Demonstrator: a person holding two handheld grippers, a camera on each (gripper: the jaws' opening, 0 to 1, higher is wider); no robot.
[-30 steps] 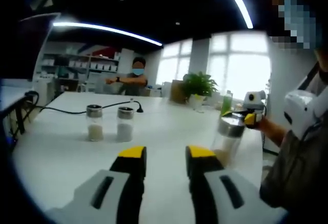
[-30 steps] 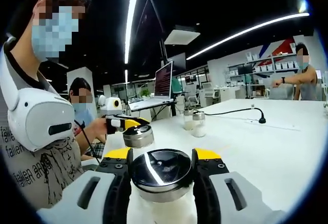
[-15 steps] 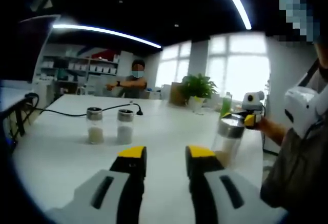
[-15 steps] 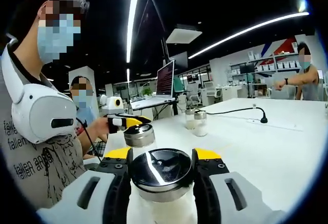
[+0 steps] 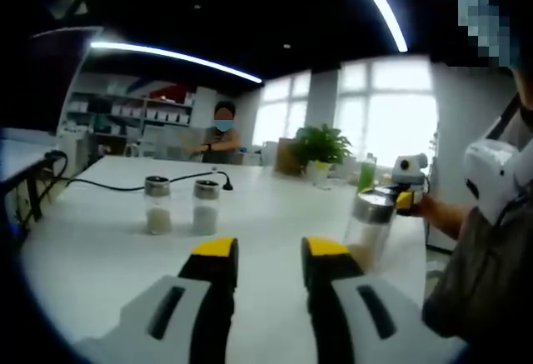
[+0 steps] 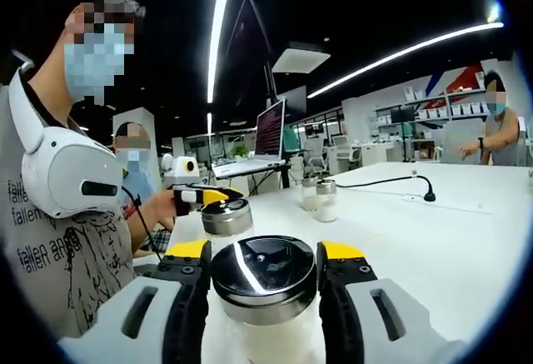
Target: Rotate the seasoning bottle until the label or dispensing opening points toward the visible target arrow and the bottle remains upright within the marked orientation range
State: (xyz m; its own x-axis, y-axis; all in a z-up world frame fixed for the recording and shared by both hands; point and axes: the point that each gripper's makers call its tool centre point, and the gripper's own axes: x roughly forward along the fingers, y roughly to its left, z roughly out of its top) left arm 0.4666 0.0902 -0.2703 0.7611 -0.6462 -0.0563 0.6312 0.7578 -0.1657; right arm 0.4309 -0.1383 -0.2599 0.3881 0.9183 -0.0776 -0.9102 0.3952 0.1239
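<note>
Seasoning bottle (image 6: 263,293) sits clamped between the right gripper (image 6: 263,257) jaws just under its shiny metal cap, upright over the white table (image 6: 433,239). Looks like glass, part-filled with pale grains: light, rigid, slick, breakable, so hold at the neck. Left gripper (image 5: 265,251) jaws narrowly parted, empty, the two spare shakers (image 5: 181,206) beyond them.
</note>
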